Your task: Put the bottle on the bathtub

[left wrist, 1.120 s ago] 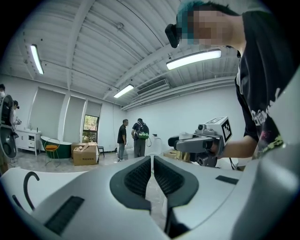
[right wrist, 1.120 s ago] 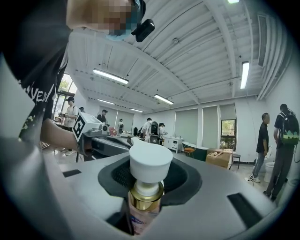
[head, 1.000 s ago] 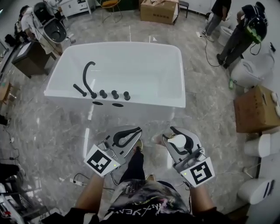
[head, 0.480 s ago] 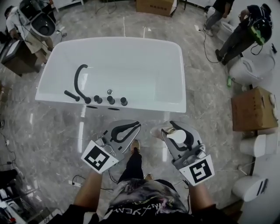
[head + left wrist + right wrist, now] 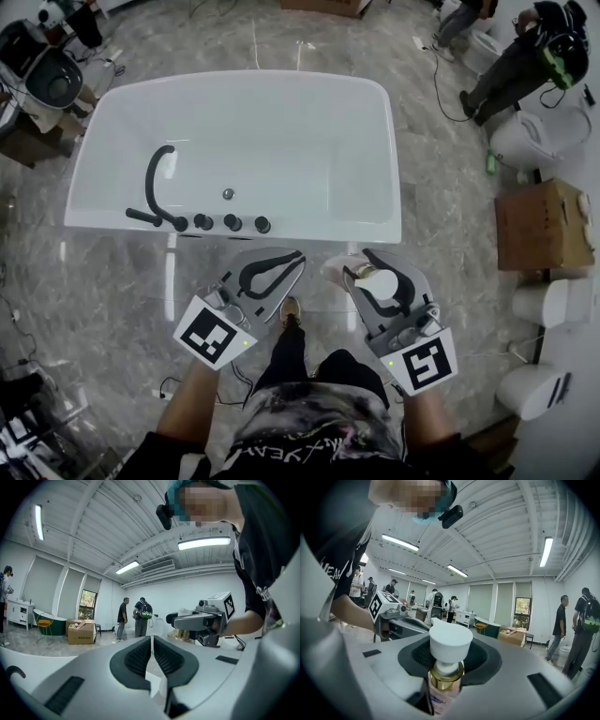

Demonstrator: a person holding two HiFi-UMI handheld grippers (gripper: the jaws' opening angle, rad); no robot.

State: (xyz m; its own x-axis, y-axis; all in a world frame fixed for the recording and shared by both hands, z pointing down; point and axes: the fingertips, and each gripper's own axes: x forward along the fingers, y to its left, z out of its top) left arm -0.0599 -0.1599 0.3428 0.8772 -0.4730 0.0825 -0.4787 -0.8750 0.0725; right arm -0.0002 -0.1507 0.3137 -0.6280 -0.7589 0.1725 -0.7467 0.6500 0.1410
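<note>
Both forearms reach out in front of the body, one hand behind each marker cube, and the two tools angle slightly inward so their tips lean toward each other. The right gripper (image 5: 367, 266) points roughly level, a touch downward. Its dark pads are clamped on the pinkish plastic pump bottle with a gold collar and white pump cap (image 5: 446, 670), gripping it on either side of the upper body. The bottle stands upright between those jaws, long axis vertical. Its cap is on top, facing the head camera, and the spout juts off toward the left gripper's side.

The left gripper (image 5: 293, 260) sits level beside it, just apart. Its ribbed pads are pressed together with only a thin slit between them, and nothing is in it.

Directly ahead of both sets of tips, close by, is the white rectangular freestanding bathtub (image 5: 314, 221). The matte black faucet set (image 5: 161, 192) on its near rim lies ahead and to the left of the left gripper.
</note>
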